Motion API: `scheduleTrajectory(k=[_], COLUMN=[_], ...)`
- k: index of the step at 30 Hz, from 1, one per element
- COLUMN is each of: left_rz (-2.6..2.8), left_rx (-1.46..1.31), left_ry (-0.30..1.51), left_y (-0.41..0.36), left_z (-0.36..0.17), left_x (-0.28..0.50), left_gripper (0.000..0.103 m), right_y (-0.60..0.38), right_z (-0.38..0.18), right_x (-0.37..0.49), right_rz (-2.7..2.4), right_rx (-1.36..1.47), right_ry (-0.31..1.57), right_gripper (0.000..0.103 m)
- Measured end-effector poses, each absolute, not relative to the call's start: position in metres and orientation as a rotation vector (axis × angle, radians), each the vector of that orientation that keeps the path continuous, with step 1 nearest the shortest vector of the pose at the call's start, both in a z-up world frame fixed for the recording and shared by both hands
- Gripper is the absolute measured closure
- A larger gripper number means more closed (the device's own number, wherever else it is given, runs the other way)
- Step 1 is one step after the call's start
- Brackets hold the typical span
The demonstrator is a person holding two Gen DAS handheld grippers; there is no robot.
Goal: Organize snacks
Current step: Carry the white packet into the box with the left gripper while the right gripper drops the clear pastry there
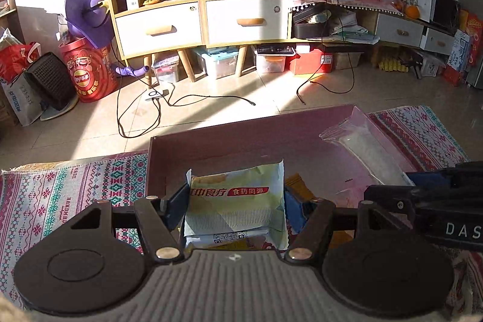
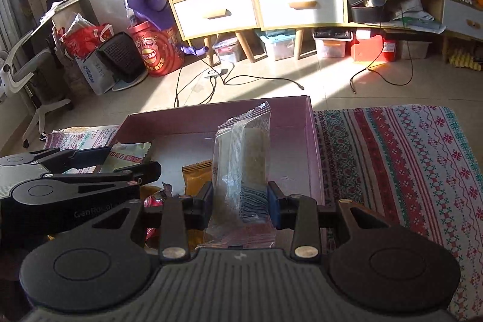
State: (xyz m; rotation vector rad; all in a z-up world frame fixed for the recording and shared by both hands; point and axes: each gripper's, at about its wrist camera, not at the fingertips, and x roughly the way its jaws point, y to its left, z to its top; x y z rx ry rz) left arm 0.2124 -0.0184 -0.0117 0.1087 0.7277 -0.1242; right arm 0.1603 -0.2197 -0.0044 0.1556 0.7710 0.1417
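Observation:
My left gripper (image 1: 234, 201) is shut on a pale green snack packet (image 1: 238, 195) with red Chinese lettering, held over the pink cardboard box (image 1: 241, 135). My right gripper (image 2: 240, 198) is shut on a clear-wrapped snack bar (image 2: 241, 159), held upright over the same box (image 2: 193, 119). The bar also shows in the left wrist view (image 1: 362, 147), and the green packet in the right wrist view (image 2: 128, 159). An orange packet (image 2: 197, 174) lies in the box beneath; a red wrapper (image 2: 154, 198) lies beside it.
The box sits on a patterned red and green cloth (image 2: 407, 165) on a low surface. Beyond are a tiled floor with loose cables (image 1: 181, 101), a wooden cabinet (image 1: 199, 20), storage bins and a red Lay's tub (image 1: 87, 71).

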Motion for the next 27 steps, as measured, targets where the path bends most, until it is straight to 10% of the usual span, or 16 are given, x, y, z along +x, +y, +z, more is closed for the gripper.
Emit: scheduleTrajectory(k=[9,27], left_rz=[-0.125,-0.148], left_rx=[0.116,0.079], left_ry=[0.681,0.715], left_y=[-0.018,-0.001], left_z=[0.000,0.021], left_x=[0.202,0.149], left_gripper=[0.009,0.000], right_y=[-0.224,-0.216], right_z=[0.008,0.038], right_x=[0.153,0.106], right_rz=[0.117,0.135], right_rx=[0.173,0.084], right_ry=[0.736,0.707], right_gripper=[0.041,0.010])
